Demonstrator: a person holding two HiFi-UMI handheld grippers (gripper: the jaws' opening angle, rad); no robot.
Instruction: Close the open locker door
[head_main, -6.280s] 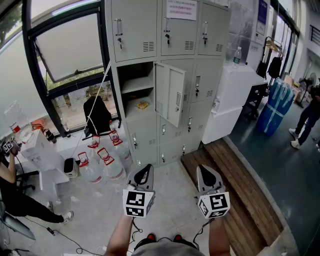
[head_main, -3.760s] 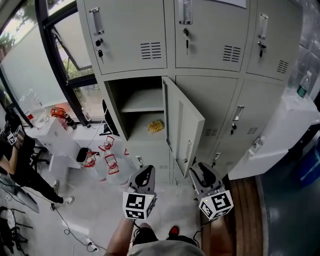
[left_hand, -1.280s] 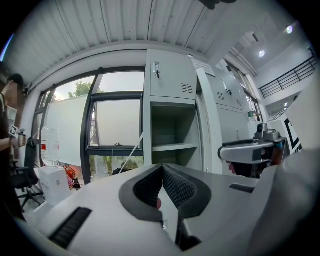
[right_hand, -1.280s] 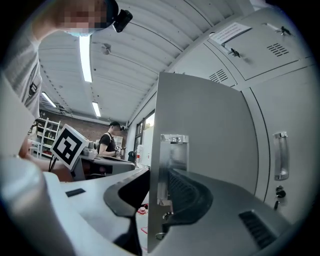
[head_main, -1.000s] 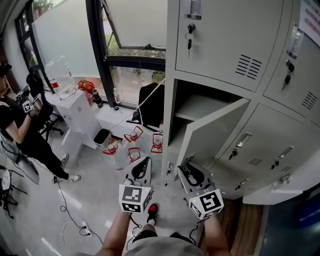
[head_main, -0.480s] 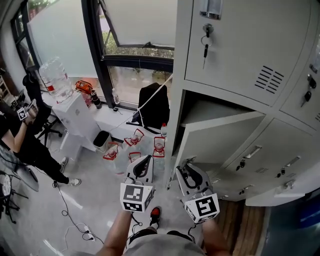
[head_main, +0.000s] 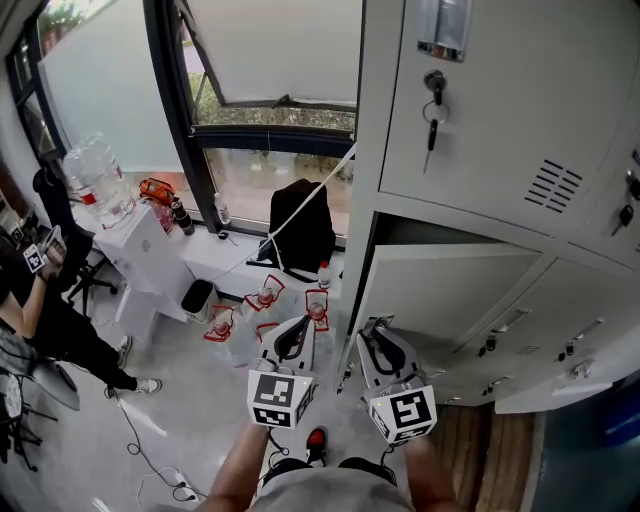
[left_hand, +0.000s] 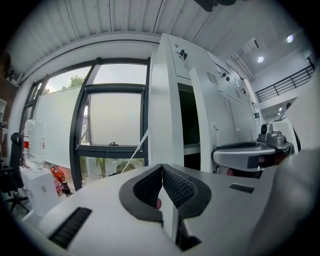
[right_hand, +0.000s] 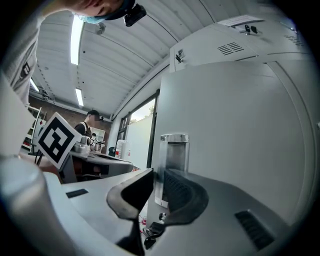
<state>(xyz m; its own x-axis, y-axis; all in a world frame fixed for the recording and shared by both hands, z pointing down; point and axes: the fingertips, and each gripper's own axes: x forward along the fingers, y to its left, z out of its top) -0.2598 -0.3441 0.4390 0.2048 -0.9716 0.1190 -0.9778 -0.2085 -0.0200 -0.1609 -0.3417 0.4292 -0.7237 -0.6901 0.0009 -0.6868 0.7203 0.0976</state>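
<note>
Locker door (head_main: 450, 285) nearly shut, at a slim angle, dark compartment slit (head_main: 400, 232) just above it. At door's lower left corner: right gripper (head_main: 376, 332), jaws narrowly apart, just been closing, door's chrome handle (right_hand: 173, 150) in line beyond the gap, not pinched. Just left of door: left gripper (head_main: 297, 330), jaws together, empty. Further left of door: water jugs (head_main: 266, 296), black backpack (head_main: 303, 225), seated person (head_main: 45, 310).

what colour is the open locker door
Light grey; the locker door shows best in the head view.
</note>
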